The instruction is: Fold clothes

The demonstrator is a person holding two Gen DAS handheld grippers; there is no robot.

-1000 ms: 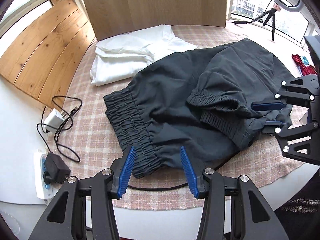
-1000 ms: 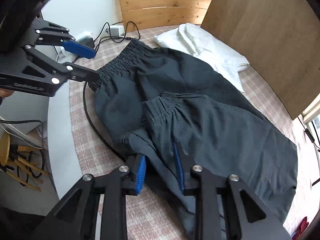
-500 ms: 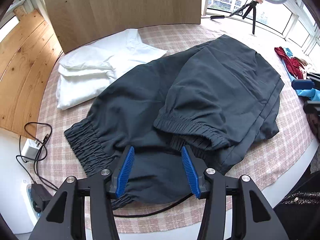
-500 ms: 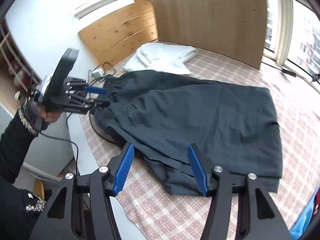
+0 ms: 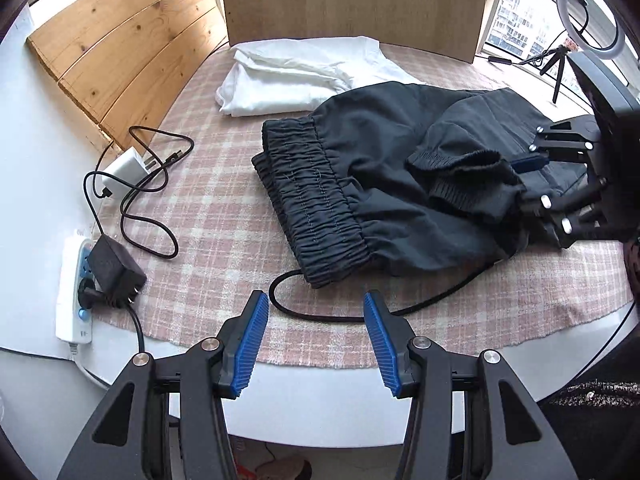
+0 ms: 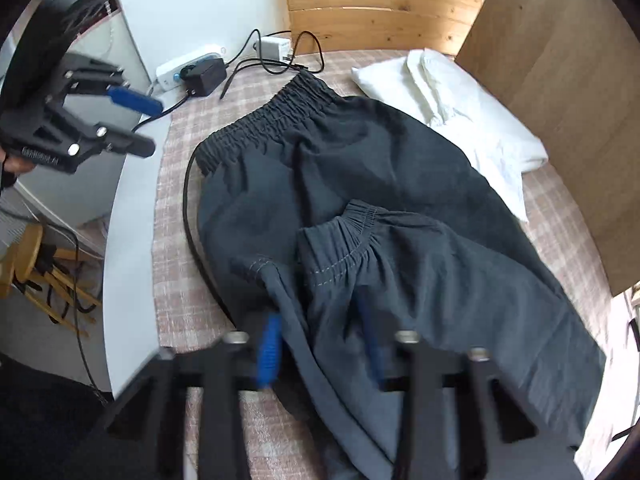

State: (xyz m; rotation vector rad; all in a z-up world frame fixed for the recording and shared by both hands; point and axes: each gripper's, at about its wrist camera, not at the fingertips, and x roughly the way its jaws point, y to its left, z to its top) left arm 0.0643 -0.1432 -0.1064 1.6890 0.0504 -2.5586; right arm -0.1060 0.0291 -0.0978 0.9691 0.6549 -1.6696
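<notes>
Left gripper point(image 5: 312, 344) is hanging wide open and empty at the near table edge, having backed away from the trousers point(image 5: 392, 184) since half a second ago. Right gripper point(image 6: 320, 344) is now down on the cloth, fingers straddling the folded-back leg beside its cuff point(image 6: 344, 236); blur is hiding whether they're pinching. Trousers are lying on the checked cloth point(image 5: 224, 232), waistband point(image 5: 316, 204) toward the charger point(image 5: 120, 168), white folded garment point(image 5: 304, 76) beyond. Looks like another fold is being set up.
</notes>
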